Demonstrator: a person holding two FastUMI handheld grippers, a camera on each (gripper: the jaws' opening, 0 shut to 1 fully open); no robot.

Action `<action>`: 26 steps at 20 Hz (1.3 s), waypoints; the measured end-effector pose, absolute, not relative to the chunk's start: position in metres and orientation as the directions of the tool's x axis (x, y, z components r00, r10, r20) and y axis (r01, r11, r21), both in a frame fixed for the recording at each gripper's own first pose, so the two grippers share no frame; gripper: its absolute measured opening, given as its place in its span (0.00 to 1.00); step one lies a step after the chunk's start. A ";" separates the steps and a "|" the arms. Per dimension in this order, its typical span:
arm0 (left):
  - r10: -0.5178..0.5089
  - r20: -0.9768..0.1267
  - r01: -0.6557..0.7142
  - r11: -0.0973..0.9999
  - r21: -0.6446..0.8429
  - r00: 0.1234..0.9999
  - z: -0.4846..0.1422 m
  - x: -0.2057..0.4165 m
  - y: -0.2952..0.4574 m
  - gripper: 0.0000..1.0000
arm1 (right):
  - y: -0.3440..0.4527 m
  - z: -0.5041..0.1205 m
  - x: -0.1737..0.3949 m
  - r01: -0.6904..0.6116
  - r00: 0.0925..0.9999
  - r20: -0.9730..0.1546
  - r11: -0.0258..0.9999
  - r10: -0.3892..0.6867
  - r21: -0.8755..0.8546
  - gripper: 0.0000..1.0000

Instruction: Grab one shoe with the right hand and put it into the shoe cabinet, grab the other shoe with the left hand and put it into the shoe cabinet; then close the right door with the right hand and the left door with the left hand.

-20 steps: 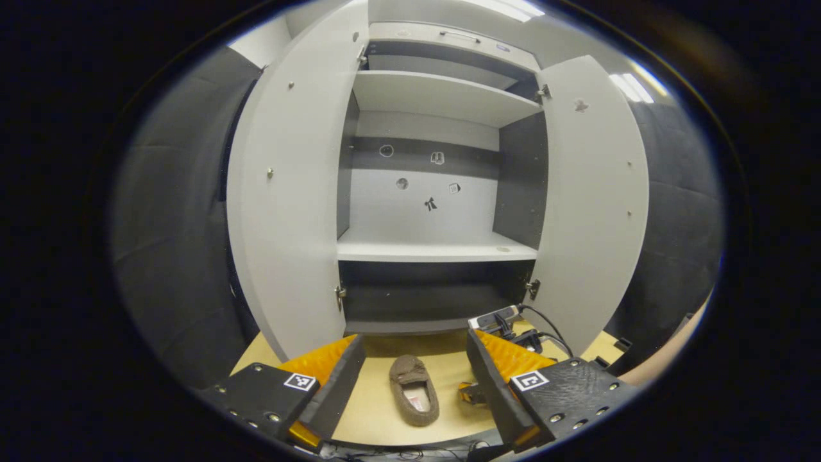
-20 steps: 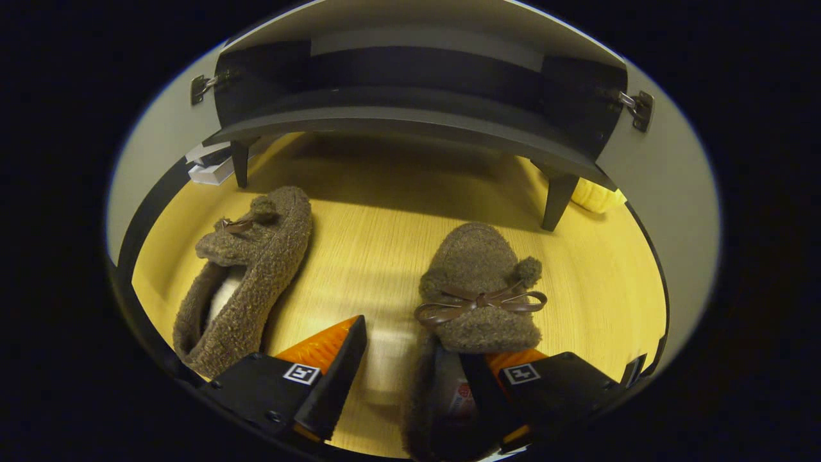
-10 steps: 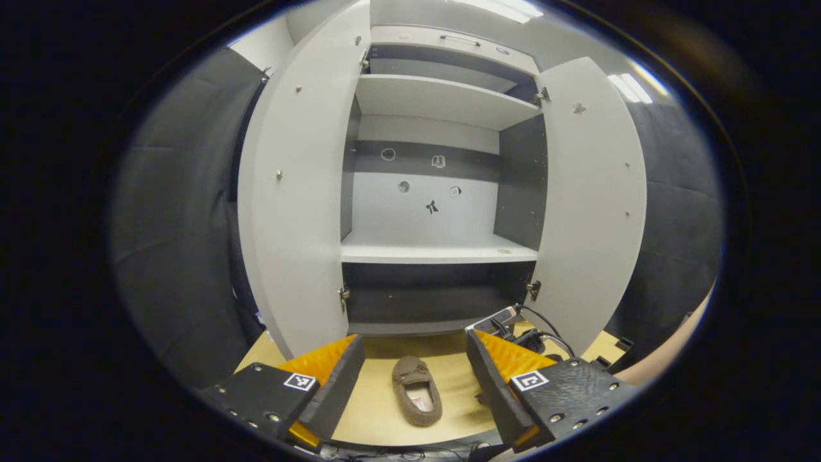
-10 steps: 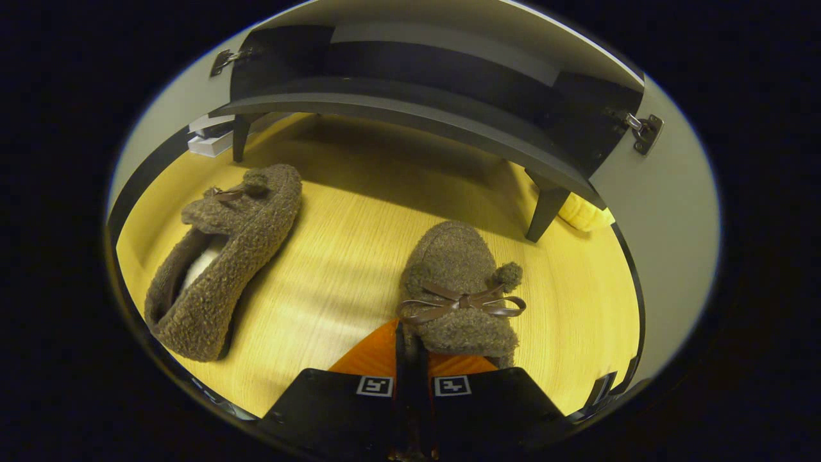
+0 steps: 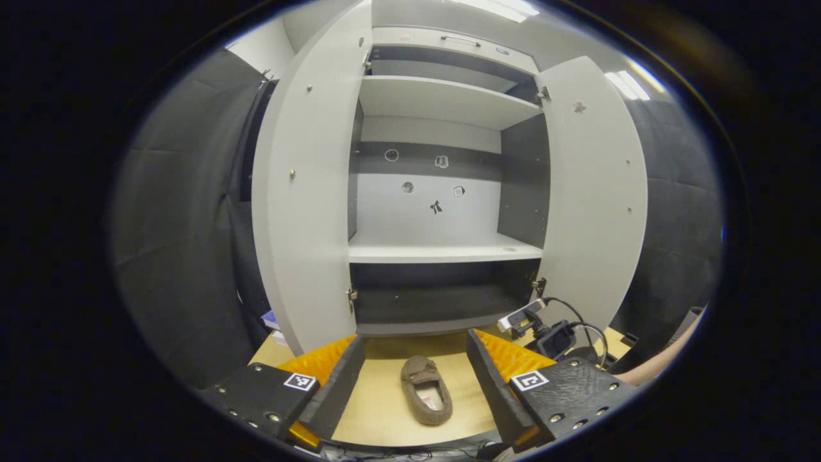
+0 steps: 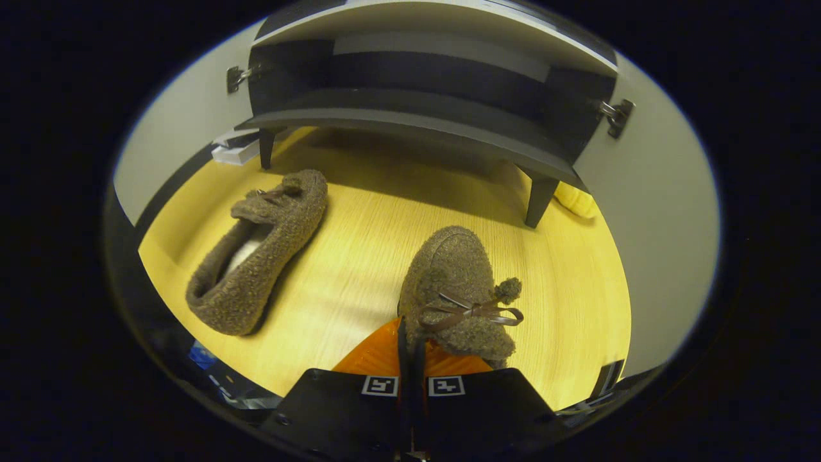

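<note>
Right gripper view: the near slipper (image 6: 458, 289), a fuzzy brown shoe with a thin bow, sits caught by its heel-side rim in the right hand-held gripper (image 6: 411, 346), whose fingers are pressed together on the fabric. Its long axis runs straight away from the gripper, toe aimed at the dark bottom compartment of the shoe cabinet (image 6: 417, 122), and it looks slightly raised off the wooden floor (image 6: 359, 256), though that is hard to confirm. This reads as the first step, right hand carrying one shoe; the next move calls for lifting the toe over the cabinet's low front edge and sliding it in lengthwise. The second slipper (image 6: 256, 253) lies well apart to one side on the floor, toe angled toward the cabinet's leg. In the left gripper view, the left hand-held gripper (image 5: 415, 378) hangs back with fingers spread and nothing between them, facing the left door (image 5: 308, 192) and right door (image 5: 593, 192), both swung wide.
</note>
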State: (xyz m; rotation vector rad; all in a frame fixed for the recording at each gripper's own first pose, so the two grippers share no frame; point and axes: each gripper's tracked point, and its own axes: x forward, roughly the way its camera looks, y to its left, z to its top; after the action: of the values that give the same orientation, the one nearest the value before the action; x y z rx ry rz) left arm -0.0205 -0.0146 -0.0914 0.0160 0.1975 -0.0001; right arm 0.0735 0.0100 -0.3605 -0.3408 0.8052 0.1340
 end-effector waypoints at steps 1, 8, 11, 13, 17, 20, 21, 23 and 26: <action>-0.003 -0.195 0.006 1.000 0.013 0.981 -0.092 -0.020 -0.015 0.94 | 0.012 -0.354 0.069 -0.242 0.688 -0.726 0.944 0.003 -0.226 0.03; -0.017 -0.201 0.019 1.000 0.011 0.980 -0.102 -0.018 -0.021 0.93 | 0.032 -0.277 0.054 -0.246 0.732 -0.673 0.963 0.109 -0.111 0.07; -0.019 -0.206 0.019 1.000 0.000 0.978 -0.104 -0.017 -0.022 0.94 | 0.040 -0.243 0.052 -0.245 0.739 -0.657 0.968 0.151 -0.053 0.03; -0.016 -0.207 0.018 1.000 0.005 0.978 -0.103 -0.017 -0.021 0.94 | 0.050 -0.217 0.052 -0.243 0.753 -0.633 0.970 0.180 -0.013 0.03; -0.009 -0.209 0.012 1.000 0.013 0.978 -0.098 -0.017 -0.019 0.97 | 0.064 -0.155 0.061 -0.250 0.796 -0.564 0.968 0.219 0.023 0.03; -0.020 -0.211 0.025 1.000 0.018 0.977 -0.095 -0.004 -0.023 0.94 | 0.079 -0.108 0.072 -0.271 0.825 -0.502 0.961 0.259 0.051 0.03; -0.023 -0.207 0.029 0.999 0.028 0.978 -0.091 0.001 -0.025 0.94 | 0.086 -0.095 0.077 -0.286 0.832 -0.479 0.956 0.281 0.064 0.03; -0.014 -0.195 0.027 0.998 0.065 0.981 -0.083 0.009 -0.027 0.98 | 0.098 -0.070 0.090 -0.316 0.845 -0.434 0.947 0.312 0.065 0.03; -0.031 -0.176 0.045 0.996 0.076 0.984 -0.068 0.024 -0.037 0.93 | 0.110 -0.027 0.121 -0.352 0.873 -0.353 0.936 0.337 0.023 0.03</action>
State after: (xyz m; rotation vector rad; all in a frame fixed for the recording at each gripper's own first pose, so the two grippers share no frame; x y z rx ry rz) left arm 0.0239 -0.0366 -0.0679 0.0798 0.1753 -0.0380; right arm 0.1212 0.1096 -0.0268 -0.0420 0.3615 0.3597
